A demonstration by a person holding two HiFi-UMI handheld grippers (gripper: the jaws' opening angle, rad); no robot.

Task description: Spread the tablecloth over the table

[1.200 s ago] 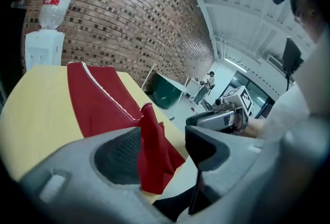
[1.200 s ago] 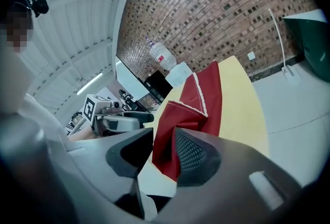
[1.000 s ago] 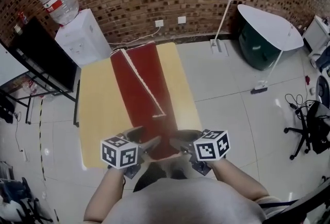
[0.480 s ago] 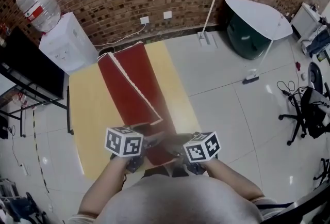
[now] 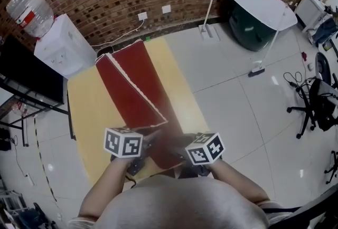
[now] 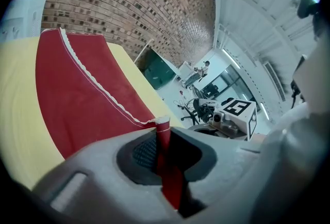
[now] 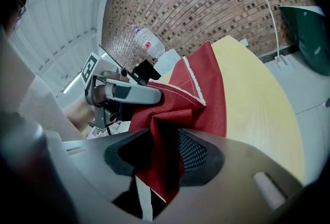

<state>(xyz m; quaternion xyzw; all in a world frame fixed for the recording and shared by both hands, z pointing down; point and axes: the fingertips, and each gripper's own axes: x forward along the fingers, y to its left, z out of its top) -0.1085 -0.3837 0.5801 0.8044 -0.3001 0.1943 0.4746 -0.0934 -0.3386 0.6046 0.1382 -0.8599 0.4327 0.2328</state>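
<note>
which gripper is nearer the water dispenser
Left. The left gripper, jaws just closed on the tablecloth, is on the water dispenser's side; the right gripper, jaws just opened around the cloth, is farther across.

Left tongs [image 6: 164,153]: jaws have just been closing and now pinch a fold of the red tablecloth [image 6: 87,89] between the pads. The white-trimmed corner sticks up just above the grip. The rest of the cloth lies as a long folded strip on the yellow desk [image 6: 20,114], white hem running diagonally across it, bare desk on both sides. Right tongs [image 6: 221,117] with the marker cube sit near, to the right; can't read their jaws from here. Brick wall [image 6: 139,1] behind, office chair [image 6: 198,109] further off.
</note>
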